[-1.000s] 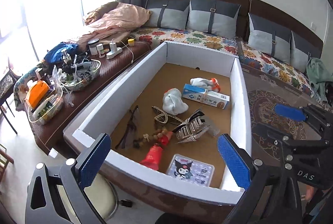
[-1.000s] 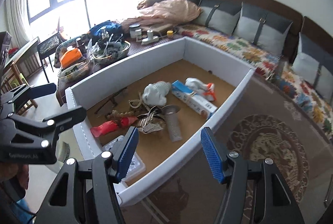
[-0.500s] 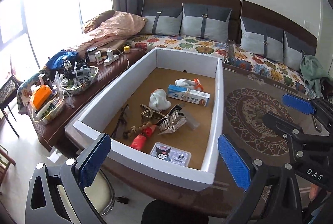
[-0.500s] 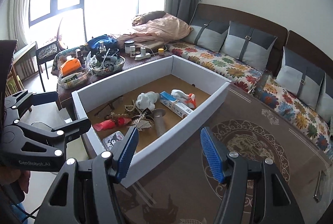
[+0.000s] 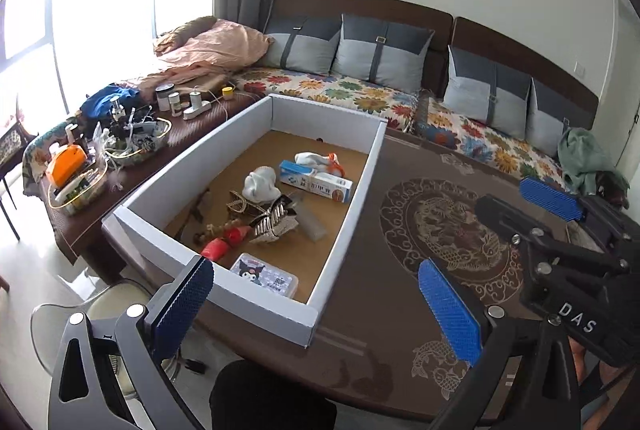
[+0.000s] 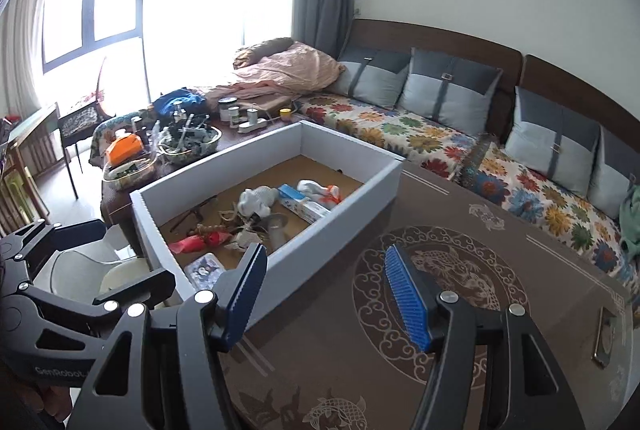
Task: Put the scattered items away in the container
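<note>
Both grippers had drawn back from the white tray [image 5: 344,190]; left gripper [image 5: 320,304] and right gripper [image 6: 324,294] hung spread and empty, items [image 5: 276,208] lying gathered inside

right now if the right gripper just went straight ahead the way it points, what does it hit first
Most likely the patterned tabletop: the open right gripper points slightly downward over its bare medallion area, just right of the white container's long wall. Nothing stands in between, though fisheye depth is uncertain.
</note>
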Motion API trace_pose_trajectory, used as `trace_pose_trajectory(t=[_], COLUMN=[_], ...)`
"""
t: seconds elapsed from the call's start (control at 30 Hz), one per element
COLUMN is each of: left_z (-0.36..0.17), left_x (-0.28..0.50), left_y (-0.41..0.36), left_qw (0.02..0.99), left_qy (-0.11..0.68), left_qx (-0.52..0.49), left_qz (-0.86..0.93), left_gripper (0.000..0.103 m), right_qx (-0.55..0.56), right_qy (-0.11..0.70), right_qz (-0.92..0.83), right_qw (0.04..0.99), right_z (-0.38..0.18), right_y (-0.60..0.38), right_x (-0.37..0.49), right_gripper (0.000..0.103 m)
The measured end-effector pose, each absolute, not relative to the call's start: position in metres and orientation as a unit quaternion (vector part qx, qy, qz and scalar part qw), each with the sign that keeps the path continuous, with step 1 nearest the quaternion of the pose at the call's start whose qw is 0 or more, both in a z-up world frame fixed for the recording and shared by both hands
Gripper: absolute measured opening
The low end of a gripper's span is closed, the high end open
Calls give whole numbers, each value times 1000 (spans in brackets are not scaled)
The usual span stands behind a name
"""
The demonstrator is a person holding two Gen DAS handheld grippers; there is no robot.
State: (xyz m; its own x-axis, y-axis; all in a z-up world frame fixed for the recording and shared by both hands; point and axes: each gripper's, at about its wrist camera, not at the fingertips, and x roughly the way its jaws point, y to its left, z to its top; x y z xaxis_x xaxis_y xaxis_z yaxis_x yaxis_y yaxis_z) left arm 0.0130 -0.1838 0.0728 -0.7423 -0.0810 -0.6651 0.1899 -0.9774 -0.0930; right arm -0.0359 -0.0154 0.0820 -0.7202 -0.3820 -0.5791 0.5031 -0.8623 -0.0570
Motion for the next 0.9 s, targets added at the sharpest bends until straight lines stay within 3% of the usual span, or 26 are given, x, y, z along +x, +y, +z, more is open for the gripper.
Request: trace_pose_trajectory(t=[0.3,0.9], left_z=[100,54], left_x=[-20,-75], left_y=[-247,-296], left_qw=[122,173], left_qy=[122,108], left_qx=[378,428], left_qz=[-910,-881], left_gripper=[103,103], right_qx=[307,382], right_qy=[141,199], right_qz=[-897,-857], right_qw=[285,282], right_z=[106,70], right_y=[-86,-153], right_x=[-83,-155], right_gripper=[63,63])
